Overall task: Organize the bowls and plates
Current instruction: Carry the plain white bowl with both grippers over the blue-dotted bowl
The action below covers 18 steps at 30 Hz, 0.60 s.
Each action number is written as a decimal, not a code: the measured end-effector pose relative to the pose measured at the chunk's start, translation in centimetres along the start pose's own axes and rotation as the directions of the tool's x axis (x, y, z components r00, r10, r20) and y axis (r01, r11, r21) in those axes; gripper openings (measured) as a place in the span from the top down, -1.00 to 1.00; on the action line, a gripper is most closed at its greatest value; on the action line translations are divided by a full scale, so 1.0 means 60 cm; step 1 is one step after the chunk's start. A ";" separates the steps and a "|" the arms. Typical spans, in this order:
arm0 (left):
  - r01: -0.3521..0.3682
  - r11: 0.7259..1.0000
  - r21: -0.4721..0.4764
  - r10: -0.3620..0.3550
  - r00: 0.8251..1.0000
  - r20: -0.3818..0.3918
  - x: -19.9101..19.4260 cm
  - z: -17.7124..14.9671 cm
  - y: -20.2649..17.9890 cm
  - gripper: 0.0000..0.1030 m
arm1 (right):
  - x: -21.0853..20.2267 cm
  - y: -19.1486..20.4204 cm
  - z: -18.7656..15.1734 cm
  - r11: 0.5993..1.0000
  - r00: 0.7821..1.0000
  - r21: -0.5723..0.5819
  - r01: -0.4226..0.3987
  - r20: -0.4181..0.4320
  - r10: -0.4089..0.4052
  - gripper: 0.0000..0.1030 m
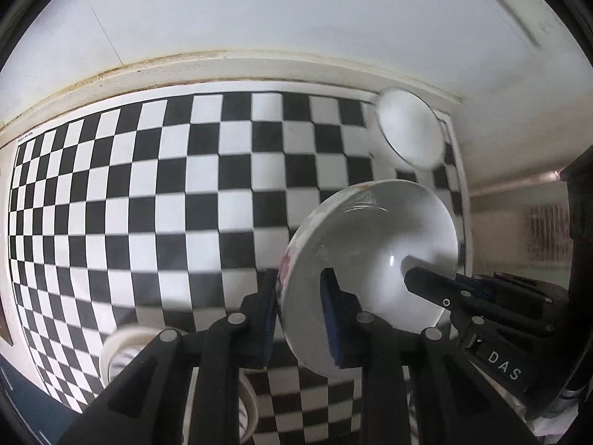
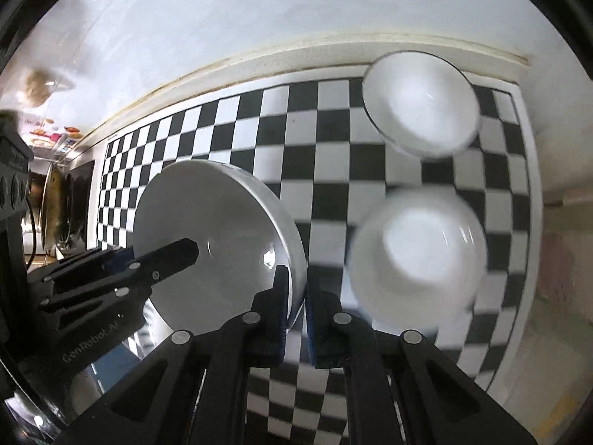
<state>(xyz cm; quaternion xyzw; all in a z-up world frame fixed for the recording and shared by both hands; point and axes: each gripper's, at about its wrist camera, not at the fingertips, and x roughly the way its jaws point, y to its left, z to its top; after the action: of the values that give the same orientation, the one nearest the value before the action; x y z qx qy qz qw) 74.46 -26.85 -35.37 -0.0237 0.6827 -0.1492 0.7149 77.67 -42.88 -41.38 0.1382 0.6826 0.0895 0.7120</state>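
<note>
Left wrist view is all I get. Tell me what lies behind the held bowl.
Observer: A second bowl stands on the mat, nearer than the far bowl.
Operator: Report whether those two touch.
Observer: They stand apart, with checks showing between them.
Operator: Confirm the right gripper's hold.
Observer: The right gripper has its jaws shut on the rim of the held bowl, one inside, one outside.
</note>
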 end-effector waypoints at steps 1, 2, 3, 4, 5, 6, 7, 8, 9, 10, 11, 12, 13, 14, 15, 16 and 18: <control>0.004 1.000 0.011 -0.004 1.000 0.001 -0.005 -0.011 -0.006 0.61 | -0.007 0.000 -0.018 1.000 1.000 0.003 0.003 0.004 -0.003 0.82; 0.009 1.000 0.026 -0.009 1.000 0.001 -0.009 -0.029 -0.013 0.61 | -0.014 -0.001 -0.038 1.000 1.000 0.005 0.006 0.008 -0.006 0.82; 0.010 0.999 0.034 -0.010 1.000 0.000 -0.010 -0.037 -0.017 0.61 | -0.018 0.001 -0.053 1.000 1.000 0.008 0.006 0.010 -0.007 0.81; 0.012 0.999 0.042 -0.012 1.000 0.000 -0.010 -0.047 -0.024 0.61 | -0.021 0.000 -0.071 1.000 1.000 0.016 0.003 0.011 -0.004 0.81; 0.010 0.998 0.056 -0.010 1.000 -0.003 -0.008 -0.063 -0.031 0.61 | -0.025 -0.004 -0.086 1.000 1.000 0.023 0.002 0.010 -0.002 0.81; 0.010 0.998 0.063 -0.010 1.000 -0.007 -0.006 -0.069 -0.035 0.61 | -0.026 -0.007 -0.104 1.000 1.000 0.028 0.004 0.008 -0.004 0.81; 0.010 0.997 0.072 -0.010 1.000 -0.013 -0.002 -0.079 -0.039 0.61 | -0.025 -0.009 -0.118 0.999 1.000 0.034 0.007 0.007 -0.007 0.81; 0.012 0.996 0.083 -0.010 1.000 -0.026 0.006 -0.091 -0.043 0.61 | -0.023 -0.012 -0.133 0.999 1.000 0.039 0.012 0.003 -0.012 0.81; 0.014 0.996 0.086 -0.011 0.999 -0.035 0.012 -0.098 -0.044 0.61 | -0.020 -0.015 -0.146 0.999 1.000 0.042 0.016 -0.002 -0.016 0.81; 0.017 0.996 0.089 -0.013 0.999 -0.047 0.020 -0.106 -0.045 0.61 | -0.020 -0.026 -0.160 0.999 1.000 0.050 0.016 -0.007 -0.016 0.81; 0.019 0.995 0.093 -0.013 0.998 -0.066 0.032 -0.116 -0.044 0.61 | -0.012 -0.030 -0.170 0.998 1.000 0.055 0.016 -0.015 -0.016 0.81; 0.018 0.995 0.095 -0.011 0.997 -0.078 0.041 -0.124 -0.042 0.61 | -0.006 -0.036 -0.182 0.998 1.000 0.061 0.016 -0.024 -0.015 0.81; 0.016 0.995 0.099 -0.008 0.996 -0.089 0.048 -0.131 -0.041 0.61 | 0.001 -0.040 -0.191 0.998 0.999 0.067 0.014 -0.029 -0.012 0.81; 0.011 0.995 0.104 0.000 0.994 -0.108 0.060 -0.141 -0.038 0.61 | 0.010 -0.043 -0.198 0.997 0.999 0.070 0.014 -0.040 -0.012 0.81; 0.008 0.995 0.104 0.005 0.993 -0.120 0.067 -0.147 -0.038 0.61 | 0.019 -0.047 -0.206 0.997 0.999 0.077 0.015 -0.049 -0.011 0.81; 0.006 0.994 0.109 0.009 0.991 -0.137 0.080 -0.153 -0.036 0.61 | 0.030 -0.048 -0.213 0.997 0.998 0.081 0.015 -0.055 -0.010 0.81; 0.004 0.994 0.106 0.013 0.987 -0.160 0.097 -0.165 -0.031 0.61 | 0.052 -0.053 -0.227 0.996 0.997 0.086 0.022 -0.072 -0.016 0.81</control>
<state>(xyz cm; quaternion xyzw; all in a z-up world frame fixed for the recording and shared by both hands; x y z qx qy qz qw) 64.54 -28.37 -41.21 0.0282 0.7290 -0.1851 0.6584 64.06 -43.89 -45.75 0.1592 0.7120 0.0579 0.6815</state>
